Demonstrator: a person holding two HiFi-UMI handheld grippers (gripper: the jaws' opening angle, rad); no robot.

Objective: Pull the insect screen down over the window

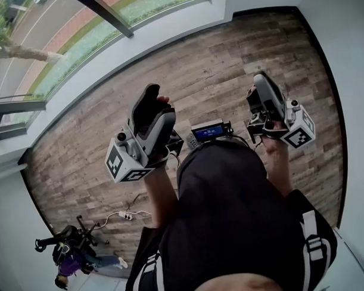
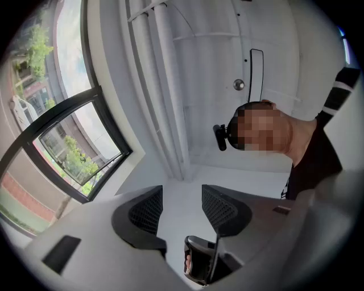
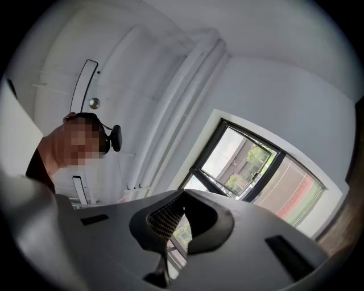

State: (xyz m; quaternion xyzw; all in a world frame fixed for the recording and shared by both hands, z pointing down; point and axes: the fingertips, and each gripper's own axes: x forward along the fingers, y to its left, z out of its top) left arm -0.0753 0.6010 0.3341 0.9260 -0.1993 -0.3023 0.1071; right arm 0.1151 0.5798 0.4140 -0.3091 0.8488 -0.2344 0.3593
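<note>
The window (image 1: 59, 51) runs along the top left of the head view, with a dark frame bar (image 1: 109, 13) across it. I cannot make out an insect screen on it. Both grippers are held up in front of the person's chest, away from the window. My left gripper (image 1: 149, 102) stands open with nothing between its mesh pads (image 2: 145, 209). In the left gripper view, the window (image 2: 68, 150) lies to the left with a tilted sash. My right gripper (image 1: 260, 85) is shut and empty, its pads (image 3: 168, 219) pressed together. Beyond them, the right gripper view shows the window (image 3: 250, 162).
Wood-pattern floor (image 1: 227, 69) spreads below, with white walls on both sides. A small device with a blue screen (image 1: 209, 132) hangs at the chest. A person in purple (image 1: 70, 262) crouches at bottom left near a cable and plug strip (image 1: 128, 215). White vertical pipes (image 2: 165, 85) stand by the window.
</note>
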